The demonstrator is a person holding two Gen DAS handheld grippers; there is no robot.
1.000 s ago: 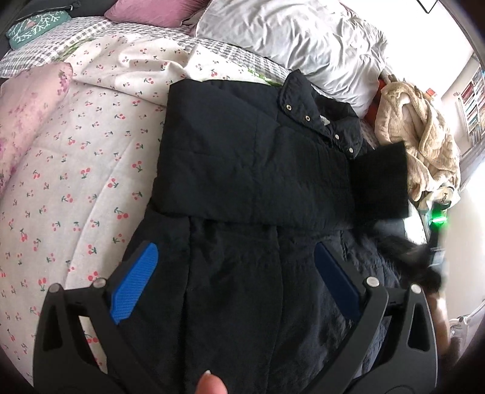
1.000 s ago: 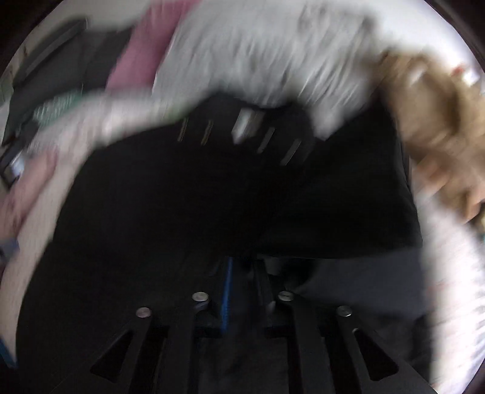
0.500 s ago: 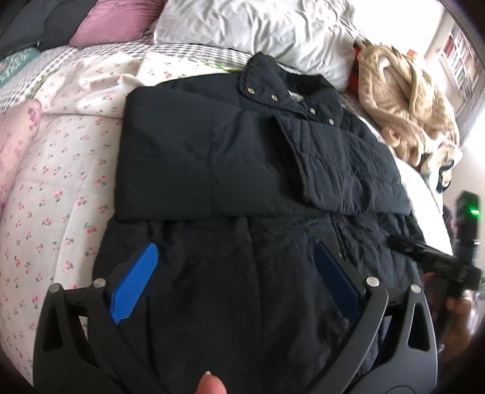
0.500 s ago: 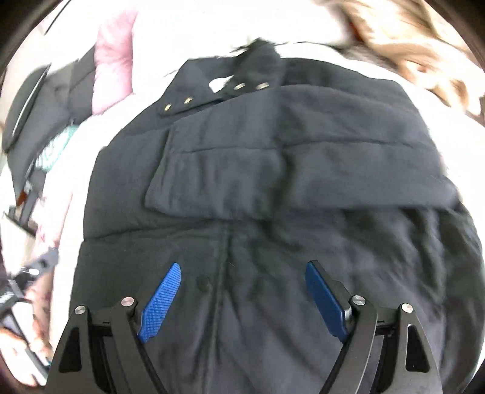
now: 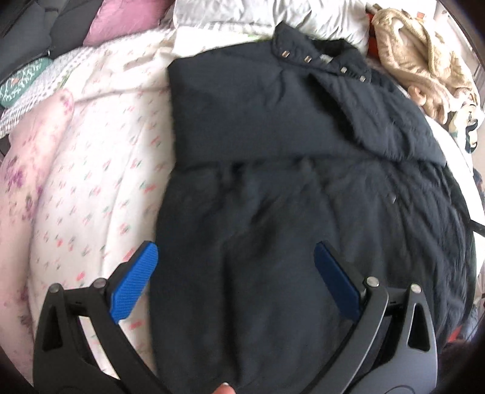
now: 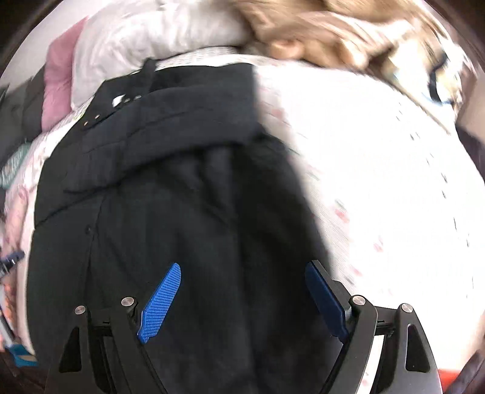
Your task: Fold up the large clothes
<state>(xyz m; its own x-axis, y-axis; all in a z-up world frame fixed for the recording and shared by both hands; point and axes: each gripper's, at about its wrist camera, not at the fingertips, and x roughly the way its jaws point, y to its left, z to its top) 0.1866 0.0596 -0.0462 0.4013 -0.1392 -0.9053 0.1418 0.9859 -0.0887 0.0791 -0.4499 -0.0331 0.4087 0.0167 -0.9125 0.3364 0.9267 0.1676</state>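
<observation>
Left wrist view: jacket point(image 5: 272, 181), dark, flat on cherry-print bedspread point(image 5: 91, 181), sleeves folded across chest, collar toward pillow point(image 5: 242, 15); left gripper point(image 5: 236, 260) fingers wide apart, holding nothing. Right wrist view: right gripper point(image 6: 242, 282) fingers wide apart, empty, over jacket's lower right part

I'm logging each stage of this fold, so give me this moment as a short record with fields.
garment: dark jacket spread flat on the bed
sleeves: both folded across the chest
surface: floral duvet
left gripper: open, over the jacket's lower part, holding nothing
right gripper: open, over the lower right side, holding nothing
nearby: white pillow, beige garment
</observation>
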